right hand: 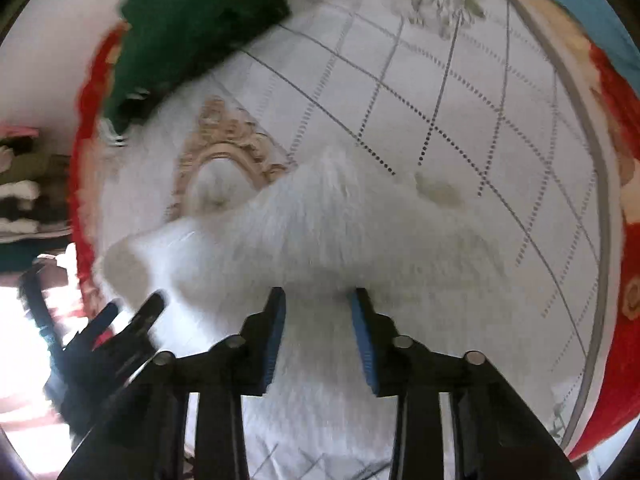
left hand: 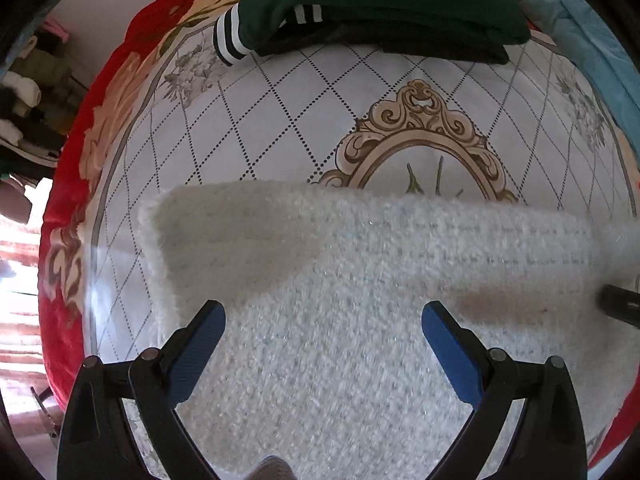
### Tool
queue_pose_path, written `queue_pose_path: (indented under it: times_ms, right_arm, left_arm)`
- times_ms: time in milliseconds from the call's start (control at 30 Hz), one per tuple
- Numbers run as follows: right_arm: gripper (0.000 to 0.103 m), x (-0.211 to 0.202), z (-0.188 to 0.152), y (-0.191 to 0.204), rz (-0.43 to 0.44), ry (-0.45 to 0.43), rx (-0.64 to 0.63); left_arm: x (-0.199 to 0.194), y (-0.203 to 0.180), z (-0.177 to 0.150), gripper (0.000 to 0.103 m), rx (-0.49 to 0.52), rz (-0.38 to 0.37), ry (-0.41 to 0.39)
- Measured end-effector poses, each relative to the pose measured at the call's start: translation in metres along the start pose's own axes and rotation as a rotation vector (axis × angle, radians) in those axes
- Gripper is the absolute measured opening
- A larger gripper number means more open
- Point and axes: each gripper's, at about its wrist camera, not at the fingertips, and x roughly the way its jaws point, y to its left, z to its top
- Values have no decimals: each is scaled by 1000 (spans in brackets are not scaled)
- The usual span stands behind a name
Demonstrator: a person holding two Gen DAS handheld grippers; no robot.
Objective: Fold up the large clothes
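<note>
A fuzzy white knit garment [left hand: 340, 280] lies spread on the bed's patterned cover [left hand: 248, 120]. My left gripper [left hand: 322, 316] is open above the garment, its blue pads wide apart and holding nothing. In the right wrist view the same white garment [right hand: 320, 232] is bunched and blurred by motion. My right gripper [right hand: 319, 300] has its blue pads partly apart with white fabric between them; I cannot tell whether they pinch it. The right gripper's tip [left hand: 620, 304] shows at the right edge of the left wrist view. The left gripper [right hand: 120, 328] shows at the lower left of the right wrist view.
A dark green garment with striped cuffs [left hand: 380, 4] lies at the far side of the bed, also seen in the right wrist view [right hand: 192, 28]. A red floral blanket border [left hand: 76, 200] rings the cover. A blue blanket [left hand: 580, 40] lies far right. Stacked clothes [left hand: 28, 100] stand beyond the left edge.
</note>
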Motion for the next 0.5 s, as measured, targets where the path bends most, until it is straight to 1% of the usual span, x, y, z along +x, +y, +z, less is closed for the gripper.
queue_pose_path:
  times_ms: [33,100,200,233,300,333,367,400,433,467,500]
  right_arm:
    - [30,11,-6,1,-19,15,-6]
    - [29,37,-2,-1,-44,36,2]
    - [28,51,10,-10,-57,30,3]
    - [28,52,16,-9,-62,39,3]
    - [28,44,25,-9,-79,91,-9]
    - [28,36,29,-7,-80,96,-14]
    - [30,24,30,-4,-70,73,-26]
    - [35,1,25,-3,-49,2,-58]
    - [52,-19,19,-2,-29,-63,-81]
    - [62,-34,11,-2,3,-102,-87]
    - [65,-42,5,1,26,-107,-85]
  left_arm:
    - [2,0,2,101,-5,-1,2]
    - [5,2,4,101,-17,-3,9]
    - [10,3,2,101,-23,2,18]
    - [12,4,1,101,-23,5,21]
    - [13,6,-1,101,-25,7,30]
    - [12,7,-2,101,-30,1,35]
    - [10,9,-3,101,-32,-9,37]
    - [5,11,-5,101,-33,-26,33]
    - [2,12,-7,101,-32,-24,25]
    - [-4,14,-9,101,-32,-13,9]
    - [-10,16,-13,101,-35,-4,-11]
